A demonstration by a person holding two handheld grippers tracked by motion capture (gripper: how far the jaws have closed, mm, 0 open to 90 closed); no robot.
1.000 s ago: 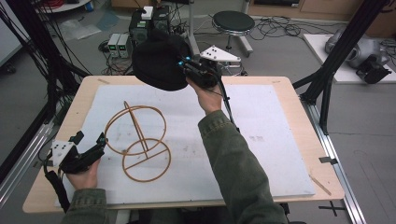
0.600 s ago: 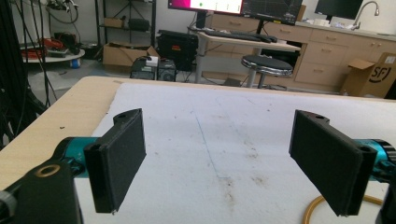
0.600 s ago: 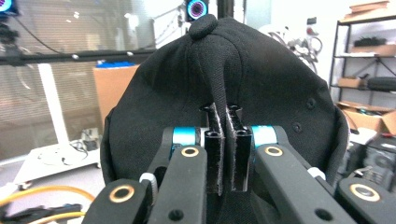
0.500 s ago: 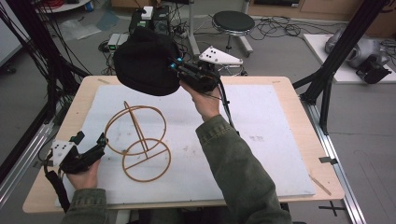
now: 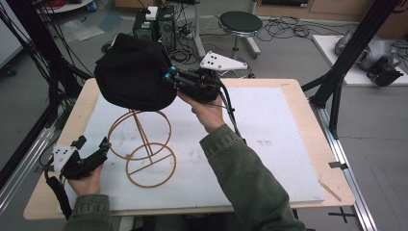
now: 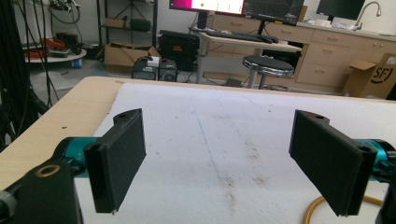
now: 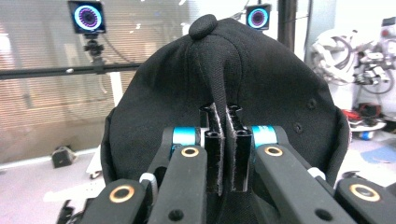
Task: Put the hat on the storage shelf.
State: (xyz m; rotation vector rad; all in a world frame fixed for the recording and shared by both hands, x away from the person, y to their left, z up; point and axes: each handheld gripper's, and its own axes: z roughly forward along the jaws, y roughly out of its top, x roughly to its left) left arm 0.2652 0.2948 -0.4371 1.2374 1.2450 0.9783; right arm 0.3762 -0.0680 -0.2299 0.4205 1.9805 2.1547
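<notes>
My right gripper (image 5: 169, 76) is shut on a pinched fold of a black cap (image 5: 131, 78), holding it in the air over the top ring of a tan wire hat stand (image 5: 143, 144). In the right gripper view the jaws squeeze the cap's (image 7: 243, 79) cloth just below its top button. The stand sits on the white mat (image 5: 269, 120), left of centre. My left gripper (image 5: 91, 144) rests low at the table's left front, beside the stand's base, open with nothing between its fingers (image 6: 119, 158). A bit of the stand's base ring (image 6: 317, 205) shows at the lower right of the left gripper view.
The wooden table (image 5: 317, 144) carries the white mat. Black frame posts (image 5: 346, 57) rise at the right and left. Beyond the far edge are a round stool (image 5: 240, 24), computer cases and floor cables. A monitor desk (image 6: 243, 42) stands farther back.
My right gripper has carried the cap leftward and a little higher, from beside the stand to over its top ring. The left gripper has stayed where it was.
</notes>
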